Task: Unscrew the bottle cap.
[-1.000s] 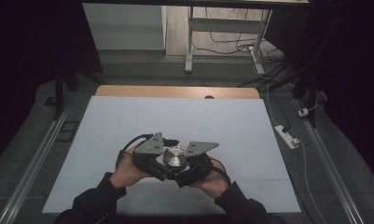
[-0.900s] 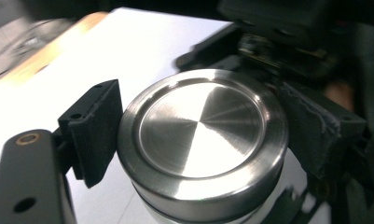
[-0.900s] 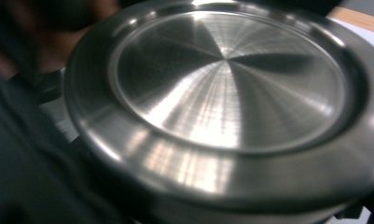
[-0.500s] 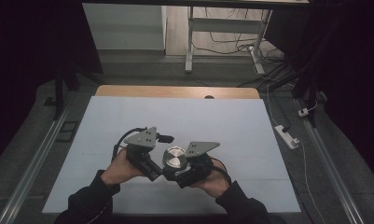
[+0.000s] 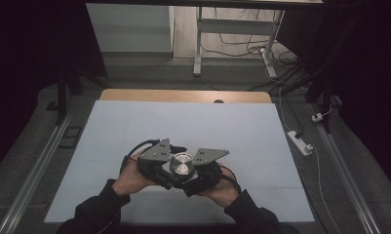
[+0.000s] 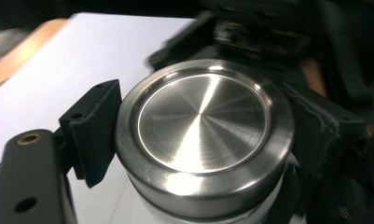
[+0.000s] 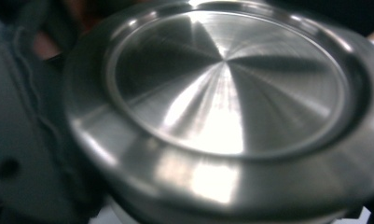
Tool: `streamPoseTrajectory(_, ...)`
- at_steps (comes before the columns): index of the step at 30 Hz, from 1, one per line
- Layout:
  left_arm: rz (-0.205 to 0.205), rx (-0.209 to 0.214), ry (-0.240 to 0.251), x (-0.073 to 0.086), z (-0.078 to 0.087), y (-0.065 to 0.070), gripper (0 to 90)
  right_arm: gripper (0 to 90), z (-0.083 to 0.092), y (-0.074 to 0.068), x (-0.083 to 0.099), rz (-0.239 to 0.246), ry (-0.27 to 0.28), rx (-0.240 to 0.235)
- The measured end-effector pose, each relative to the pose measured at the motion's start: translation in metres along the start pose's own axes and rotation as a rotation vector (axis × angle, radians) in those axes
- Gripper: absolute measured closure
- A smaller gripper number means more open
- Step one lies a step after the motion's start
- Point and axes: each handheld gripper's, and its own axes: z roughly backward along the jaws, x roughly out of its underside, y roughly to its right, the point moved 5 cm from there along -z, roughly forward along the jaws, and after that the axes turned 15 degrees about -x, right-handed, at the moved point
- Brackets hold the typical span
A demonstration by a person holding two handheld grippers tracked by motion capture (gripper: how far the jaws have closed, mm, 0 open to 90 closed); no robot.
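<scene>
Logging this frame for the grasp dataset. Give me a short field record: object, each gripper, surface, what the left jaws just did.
object: steel lid on a white container, upright, between the two grippers
left gripper: jaws either side of the lid's rim, pads against it; they have just been closing on it
right gripper: shut on the container, below the lid
surface: white table, wood edge at the far side
hands: both low at the near edge, dark sleeves
blur: right gripper view is soft, its jaws hard to make out
</scene>
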Motion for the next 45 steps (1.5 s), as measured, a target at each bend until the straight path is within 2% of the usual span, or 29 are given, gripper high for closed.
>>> streamPoseTrajectory(2, 0.054, -0.093, -0.027, -0.003, -0.006, 0.003, 18.0, 14.3, 0.003, 0.005, 0.000, -0.033, 0.021, 0.062)
streamPoseTrajectory(3, 0.062, -0.108, -0.032, -0.004, -0.008, 0.004, 17.8, 14.3, 0.004, 0.007, 0.000, -0.041, 0.018, 0.093)
streamPoseTrajectory(4, 0.060, -0.104, -0.039, -0.006, -0.008, 0.005, 17.7, 14.3, 0.005, 0.009, 0.001, -0.040, 0.017, 0.104)
streamPoseTrajectory(6, 0.068, -0.047, -0.010, -0.007, -0.003, 0.001, 16.3, 14.2, 0.005, 0.007, 0.001, -0.054, 0.030, 0.083)
streamPoseTrajectory(8, 0.093, 0.030, 0.022, -0.008, 0.004, -0.003, 9.7, 14.2, 0.005, 0.006, -0.001, -0.040, 0.026, 0.070)
streamPoseTrajectory(10, 0.086, 0.092, 0.059, -0.009, 0.012, -0.007, 8.7, 14.3, 0.005, 0.004, -0.002, -0.047, 0.040, 0.037)
streamPoseTrajectory(11, 0.070, 0.124, 0.065, -0.008, 0.015, -0.009, 7.6, 14.3, 0.005, 0.004, -0.002, -0.048, 0.043, 0.019)
streamPoseTrajectory(12, 0.042, 0.129, 0.070, -0.007, 0.018, -0.010, 6.0, 14.2, 0.005, 0.003, -0.002, -0.045, 0.043, 0.006)
streamPoseTrajectory(14, -0.037, 0.169, 0.055, -0.003, 0.023, -0.009, 5.7, 14.3, 0.004, 0.002, -0.002, -0.038, 0.040, -0.017)
streamPoseTrajectory(15, -0.077, 0.160, 0.049, -0.001, 0.024, -0.009, 5.8, 14.3, 0.004, 0.001, -0.002, -0.035, 0.039, -0.032)
streamPoseTrajectory(17, -0.128, 0.152, 0.028, 0.002, 0.024, -0.008, 6.7, 14.3, 0.002, -0.001, -0.002, -0.026, 0.032, -0.056)
streamPoseTrajectory(21, -0.143, 0.140, 0.034, 0.005, 0.020, -0.006, 15.9, 14.3, -0.003, -0.007, -0.003, -0.003, 0.019, -0.078)
streamPoseTrajectory(22, -0.136, 0.141, 0.038, 0.006, 0.018, -0.005, 17.5, 14.3, -0.004, -0.008, -0.003, 0.007, 0.011, -0.076)
streamPoseTrajectory(27, -0.112, 0.114, 0.042, 0.006, 0.012, -0.004, 18.1, 14.3, -0.004, -0.006, -0.001, -0.007, 0.011, -0.067)
streamPoseTrajectory(30, -0.081, 0.069, 0.031, 0.005, 0.007, -0.004, 18.3, 14.3, -0.002, -0.001, 0.001, -0.028, 0.013, -0.035)
streamPoseTrajectory(36, -0.019, 0.008, 0.023, 0.000, 0.004, -0.003, 18.3, 14.3, 0.002, 0.004, 0.000, -0.056, 0.029, 0.012)
streamPoseTrajectory(41, 0.009, -0.002, 0.037, -0.004, 0.007, -0.003, 18.4, 14.3, 0.002, 0.006, 0.001, -0.064, 0.032, 0.026)
streamPoseTrajectory(45, 0.009, -0.009, 0.050, -0.006, 0.010, -0.003, 18.4, 14.3, 0.002, 0.006, 0.001, -0.067, 0.037, 0.027)
